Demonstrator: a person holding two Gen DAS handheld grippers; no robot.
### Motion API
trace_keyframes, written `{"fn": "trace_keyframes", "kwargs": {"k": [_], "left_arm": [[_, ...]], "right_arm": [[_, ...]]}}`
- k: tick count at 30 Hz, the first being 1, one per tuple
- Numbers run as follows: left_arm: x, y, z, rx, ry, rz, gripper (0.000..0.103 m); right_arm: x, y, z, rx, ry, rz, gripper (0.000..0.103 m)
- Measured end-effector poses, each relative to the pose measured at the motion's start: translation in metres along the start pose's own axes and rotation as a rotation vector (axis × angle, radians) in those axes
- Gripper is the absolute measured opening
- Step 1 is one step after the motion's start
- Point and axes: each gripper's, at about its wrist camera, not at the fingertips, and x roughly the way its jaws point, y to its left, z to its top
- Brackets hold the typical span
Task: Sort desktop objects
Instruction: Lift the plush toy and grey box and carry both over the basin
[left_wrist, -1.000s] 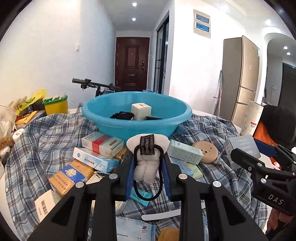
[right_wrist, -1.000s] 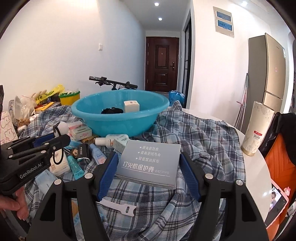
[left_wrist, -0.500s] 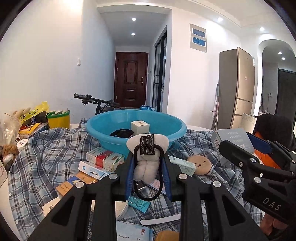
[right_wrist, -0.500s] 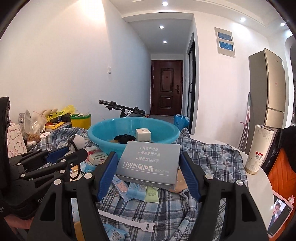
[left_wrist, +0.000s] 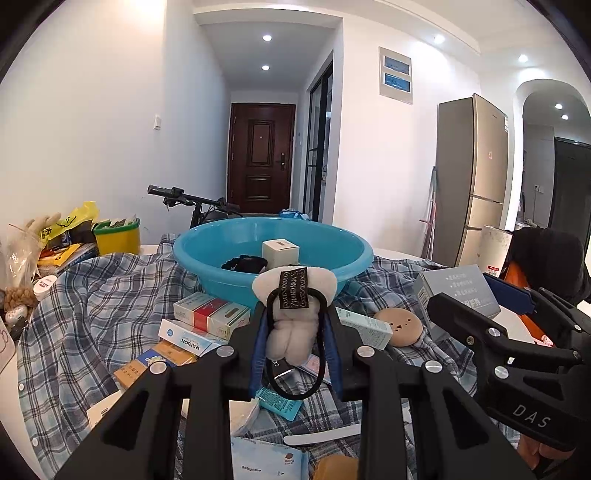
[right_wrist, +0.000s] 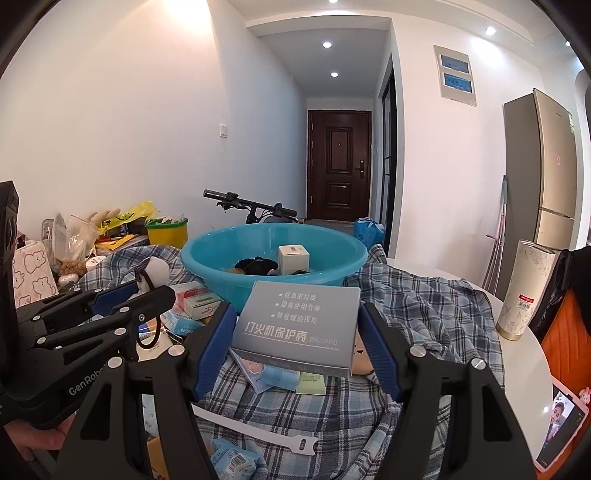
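Left wrist view: left gripper (left_wrist: 293, 341) clamped on plush hair tie (left_wrist: 293, 314), held above cluttered plaid cloth (left_wrist: 92, 314). Right wrist view: right gripper (right_wrist: 297, 338) clamped on grey box (right_wrist: 299, 325), also raised. Beyond both, blue basin (right_wrist: 221, 258) holding white carton (right_wrist: 293, 260).

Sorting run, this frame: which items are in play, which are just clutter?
In play:
- plush hair tie, left gripper
- grey box, right gripper
- blue basin

Clutter:
- bicycle
- fridge
- phone
- yellow tub
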Motion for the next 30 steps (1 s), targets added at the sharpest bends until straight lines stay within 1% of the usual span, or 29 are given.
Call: {"fn": "trace_keyframes", "kwargs": {"k": [7,17,22,30], "left_arm": [[0.0,0.0,0.0,0.002,0.001,0.0,0.03],[-0.008,0.004,0.004,0.007,-0.021,0.009,0.03],[-0.01,0.001,0.016,0.019,-0.04,0.018,0.03],[-0.006,0.004,0.047,0.025,-0.068,0.021,0.03]], "right_arm": [[0.0,0.002,-0.001,-0.006,0.003,0.008,0.067],[-0.01,0.003,0.007,-0.01,-0.027,-0.003,0.067],[-0.01,0.003,0.018,-0.016,-0.044,-0.004,0.067],[-0.004,0.001,0.044,-0.012,-0.086,-0.002,0.067]]}}
